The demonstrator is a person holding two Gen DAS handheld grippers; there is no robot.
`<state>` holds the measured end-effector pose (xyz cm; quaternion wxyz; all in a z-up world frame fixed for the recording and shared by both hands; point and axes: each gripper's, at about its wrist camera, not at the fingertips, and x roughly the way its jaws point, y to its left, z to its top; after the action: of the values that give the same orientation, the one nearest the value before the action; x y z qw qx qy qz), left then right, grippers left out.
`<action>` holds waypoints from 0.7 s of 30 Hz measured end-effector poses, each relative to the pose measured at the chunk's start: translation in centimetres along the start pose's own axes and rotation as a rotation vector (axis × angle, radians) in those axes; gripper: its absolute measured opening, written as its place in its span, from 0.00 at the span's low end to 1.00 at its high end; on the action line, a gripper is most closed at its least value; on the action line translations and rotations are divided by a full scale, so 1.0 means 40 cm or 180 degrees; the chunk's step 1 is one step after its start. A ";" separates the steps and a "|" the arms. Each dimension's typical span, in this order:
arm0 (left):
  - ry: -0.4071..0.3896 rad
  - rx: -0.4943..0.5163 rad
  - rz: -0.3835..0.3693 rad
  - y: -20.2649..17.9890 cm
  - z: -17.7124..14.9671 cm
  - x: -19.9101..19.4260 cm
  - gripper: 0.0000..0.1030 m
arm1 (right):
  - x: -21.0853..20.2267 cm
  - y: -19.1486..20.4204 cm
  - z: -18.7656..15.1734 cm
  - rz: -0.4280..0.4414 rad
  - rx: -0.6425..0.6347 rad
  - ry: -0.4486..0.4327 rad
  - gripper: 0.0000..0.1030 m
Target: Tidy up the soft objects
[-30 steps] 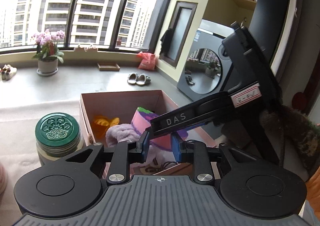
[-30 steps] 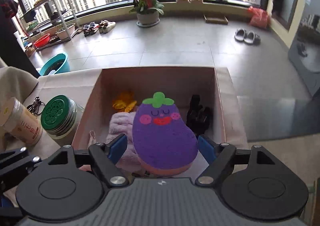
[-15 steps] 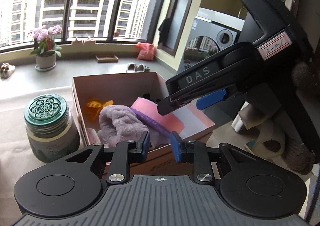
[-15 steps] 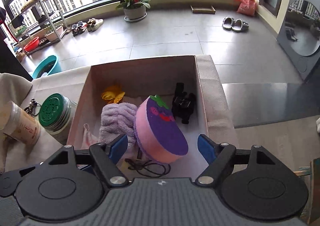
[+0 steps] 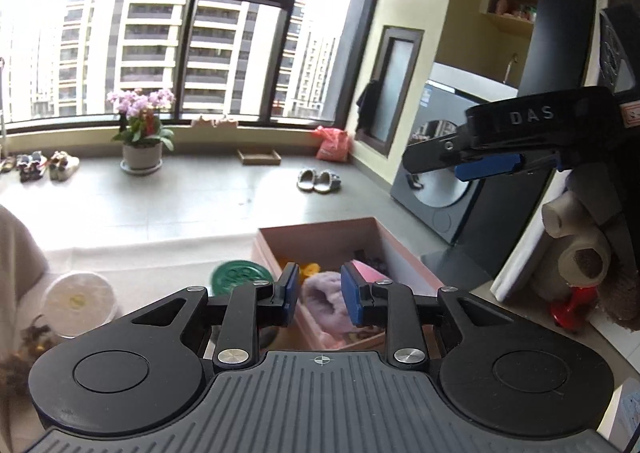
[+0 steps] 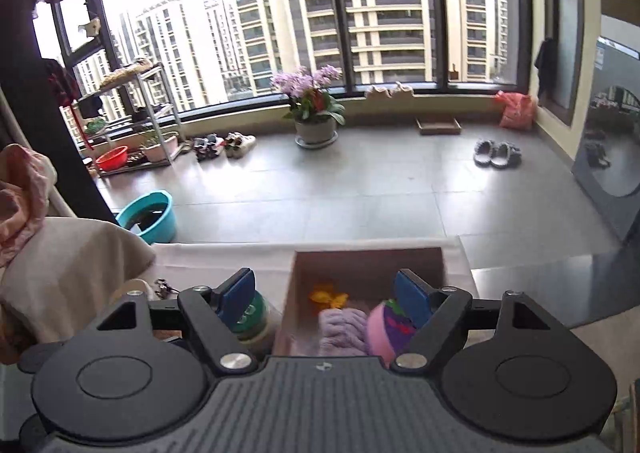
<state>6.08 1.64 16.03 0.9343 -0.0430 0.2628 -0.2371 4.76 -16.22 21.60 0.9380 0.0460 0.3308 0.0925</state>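
Observation:
An open pink cardboard box (image 5: 320,231) (image 6: 368,265) stands on the cloth-covered table. In it lie a lavender fluffy towel (image 5: 326,301) (image 6: 344,329), a pink and purple eggplant cushion (image 6: 388,327) on its side, and a yellow soft item (image 6: 328,295). My left gripper (image 5: 320,293) hovers above the box's near left corner; its blue pads stand a small gap apart with nothing between them. My right gripper (image 6: 325,295) hangs wide open over the box, empty. In the left wrist view the right gripper (image 5: 440,157) shows high at the right.
Left of the box stand a green-lidded jar (image 5: 236,273) (image 6: 250,317) and a white-lidded jar (image 5: 78,299). A beige cloth (image 6: 68,273) is heaped at the left. Beyond the table are a tiled floor, a teal basin (image 6: 150,215), a flower pot (image 6: 314,129) and a washing machine (image 5: 436,189).
The eggplant cushion, upright between my right fingers a second ago, now lies in the box. Both grippers have risen and drawn back from the box, which looks smaller and lower.

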 end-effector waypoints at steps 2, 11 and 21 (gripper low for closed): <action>-0.0030 0.0020 0.0120 0.057 -0.005 -0.032 0.27 | -0.006 0.048 0.012 0.0137 -0.0108 -0.0039 0.76; 0.0330 -0.0138 0.0921 0.354 -0.075 -0.066 0.27 | 0.126 0.193 0.092 0.0621 -0.0433 0.0273 0.75; 0.0574 0.0615 0.1254 0.383 -0.187 0.006 0.31 | 0.324 0.259 0.028 0.0594 -0.0918 0.0781 0.74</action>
<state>8.88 15.42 6.35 0.9350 0.1200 0.3246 -0.0772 13.90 -3.46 16.05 0.8749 -0.0699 0.4202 0.2303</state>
